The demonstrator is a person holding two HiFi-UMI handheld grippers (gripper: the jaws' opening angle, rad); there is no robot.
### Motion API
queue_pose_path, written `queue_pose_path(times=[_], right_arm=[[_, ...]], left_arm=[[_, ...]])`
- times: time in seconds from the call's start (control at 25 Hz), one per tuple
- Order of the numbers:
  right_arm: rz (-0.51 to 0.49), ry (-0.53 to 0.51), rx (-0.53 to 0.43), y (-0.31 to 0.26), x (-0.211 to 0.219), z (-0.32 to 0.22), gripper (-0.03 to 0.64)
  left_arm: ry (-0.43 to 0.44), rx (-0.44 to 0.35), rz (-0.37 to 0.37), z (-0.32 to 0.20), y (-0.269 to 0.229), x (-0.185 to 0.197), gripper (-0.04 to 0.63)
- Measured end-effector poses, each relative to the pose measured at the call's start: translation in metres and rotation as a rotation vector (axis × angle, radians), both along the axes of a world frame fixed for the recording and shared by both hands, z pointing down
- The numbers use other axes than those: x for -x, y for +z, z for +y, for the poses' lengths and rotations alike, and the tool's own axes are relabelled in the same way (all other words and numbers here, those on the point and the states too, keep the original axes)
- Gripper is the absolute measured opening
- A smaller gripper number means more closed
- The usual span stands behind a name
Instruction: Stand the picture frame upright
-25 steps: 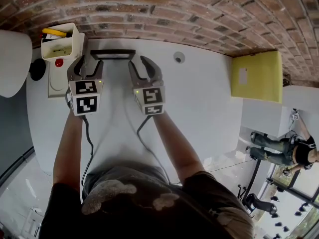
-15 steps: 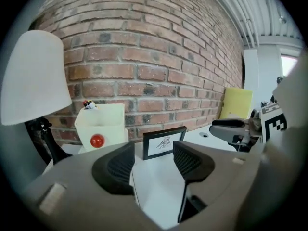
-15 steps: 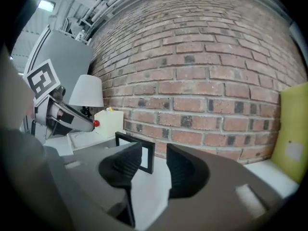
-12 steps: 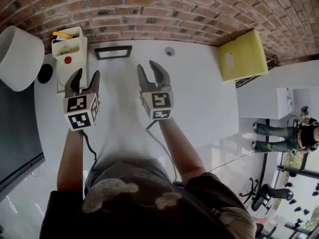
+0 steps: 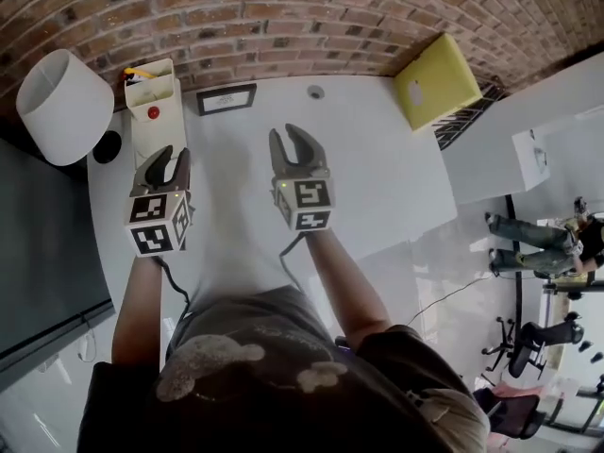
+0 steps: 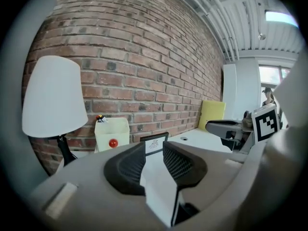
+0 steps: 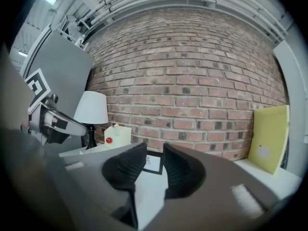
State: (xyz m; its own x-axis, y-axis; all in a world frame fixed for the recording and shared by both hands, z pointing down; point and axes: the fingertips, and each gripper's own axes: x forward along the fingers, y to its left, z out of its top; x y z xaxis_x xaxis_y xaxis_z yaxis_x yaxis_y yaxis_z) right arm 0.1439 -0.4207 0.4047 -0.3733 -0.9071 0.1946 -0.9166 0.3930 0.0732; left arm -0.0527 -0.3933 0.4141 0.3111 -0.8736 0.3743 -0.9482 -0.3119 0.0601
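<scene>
While they are held out over the white table (image 5: 377,187), the left gripper (image 5: 173,156) and the right gripper (image 5: 291,142) are positioned side by side and apart from each other. In each gripper view the ribbed pads (image 6: 127,165) are seen parted by a narrow gap. The jaws of both tools have just been closing partway, yet nothing is gripped between them, and only the table top is seen through each gap.

Beyond the grippers, at 1 o'clock from the left one and 11 o'clock from the right one, the picture frame (image 5: 226,99) is shown standing upright at the far edge of the table. It is placed at the foot of the brick wall (image 5: 283,17), well apart from both tools.

A white holder (image 5: 154,111) marked with a red dot is set just beside the frame at 9 o'clock, and a white lamp shade (image 5: 61,107) is found farther out on that side. At 3 o'clock a small round fitting (image 5: 315,92) and then a yellow panel (image 5: 436,81) are seen.
</scene>
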Motion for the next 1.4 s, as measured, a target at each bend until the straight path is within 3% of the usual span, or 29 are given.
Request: queue_pose_path(times=[0.36, 0.6, 1.04, 1.4], right_arm=[[-0.001, 0.102, -0.055, -0.021, 0.017, 0.062, 0.018], [-0.025, 0.201, 0.029, -0.008, 0.009, 0.111, 0.005], [-0.001, 0.166, 0.037, -0.008, 0.004, 0.138, 0.005], [-0.018, 0.149, 0.031, -0.011, -0.008, 0.185, 0.005]], left_arm=[[0.073, -0.027, 0.02, 0.049, -0.007, 0.025, 0.033], [0.149, 0.031, 0.042, 0.082, 0.007, 0.025, 0.009], [0.22, 0.066, 0.046, 0.106, 0.018, 0.001, 0.009], [0.207, 0.036, 0.008, 0.147, 0.009, -0.016, 0.009]])
